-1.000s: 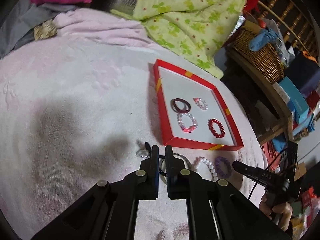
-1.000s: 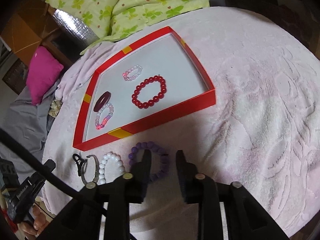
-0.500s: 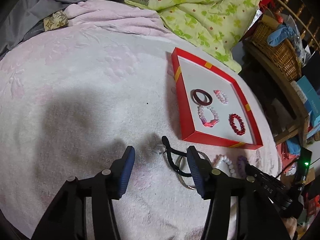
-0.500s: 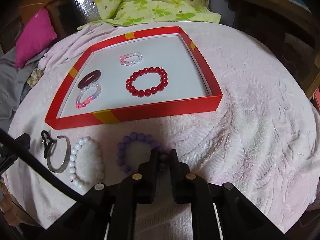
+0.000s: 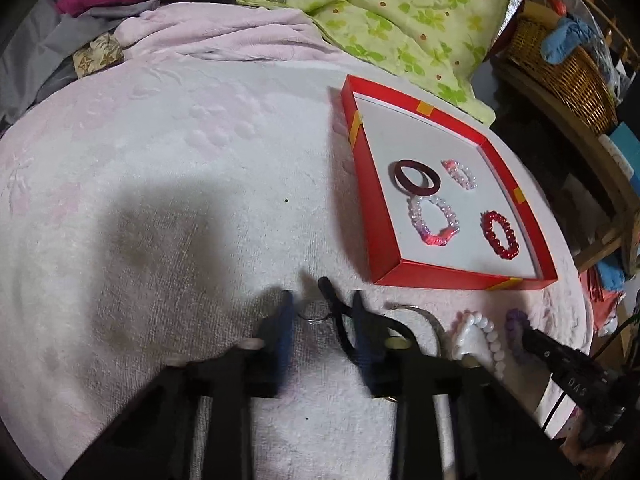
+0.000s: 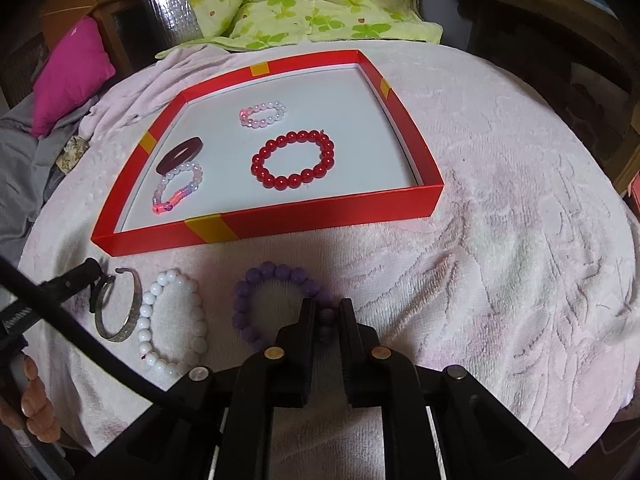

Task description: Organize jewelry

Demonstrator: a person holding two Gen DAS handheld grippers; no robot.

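Pink towelling gives underfoot, so the right gripper [image 6: 325, 312], clamped on the purple bracelet [image 6: 280, 300], should lift straight, while the closing left gripper [image 5: 322, 316] must centre the small ring [image 5: 316, 317].

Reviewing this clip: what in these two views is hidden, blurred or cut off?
- Left wrist view: the left tool is motion-blurred, closing around a small silver ring and black cord; contact is unclear.
- Left wrist view: the silver bangle is partly hidden behind a finger.
- Right wrist view: the right tool covers part of the purple bracelet.
- Right wrist view: a dark cable hides the black cord's end beside the bangle.
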